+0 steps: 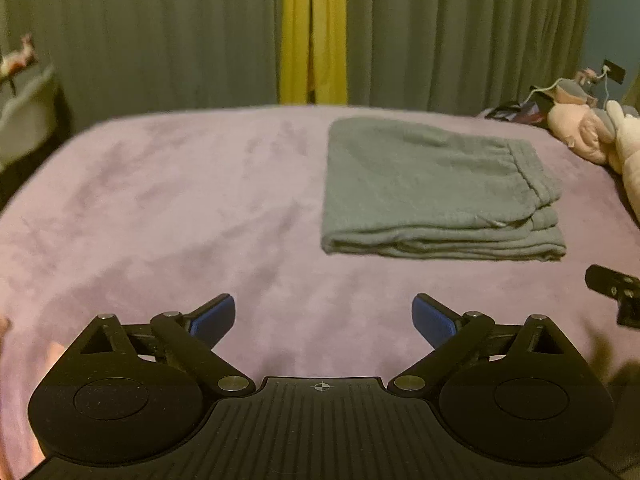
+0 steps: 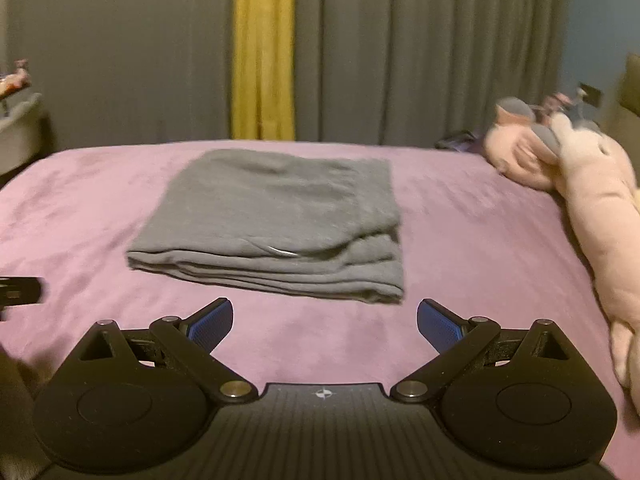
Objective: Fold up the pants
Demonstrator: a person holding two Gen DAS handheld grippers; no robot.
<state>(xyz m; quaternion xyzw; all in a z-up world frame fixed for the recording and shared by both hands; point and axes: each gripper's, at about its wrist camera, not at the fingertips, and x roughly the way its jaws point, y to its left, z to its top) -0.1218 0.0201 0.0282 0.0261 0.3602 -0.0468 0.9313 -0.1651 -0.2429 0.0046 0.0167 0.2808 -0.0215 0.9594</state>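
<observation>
Grey pants (image 1: 432,188) lie folded into a flat rectangular stack on the purple bedspread (image 1: 160,208); the waistband faces right. In the right wrist view the same pants (image 2: 276,224) lie straight ahead on the bedspread (image 2: 480,248). My left gripper (image 1: 323,316) hovers open above the bedspread, short of the pants and to their left, with nothing between its blue pads. My right gripper (image 2: 325,322) is wide open just in front of the near folded edge, touching nothing. A black part of the right gripper (image 1: 616,292) shows at the left view's right edge.
Pink plush toys (image 2: 580,208) lie along the right side of the bed. Grey curtains (image 1: 160,32) with a yellow strip (image 1: 312,32) hang behind the bed. A pale piece of furniture (image 1: 24,120) stands at the far left. A small dark item (image 2: 460,140) lies near the toys.
</observation>
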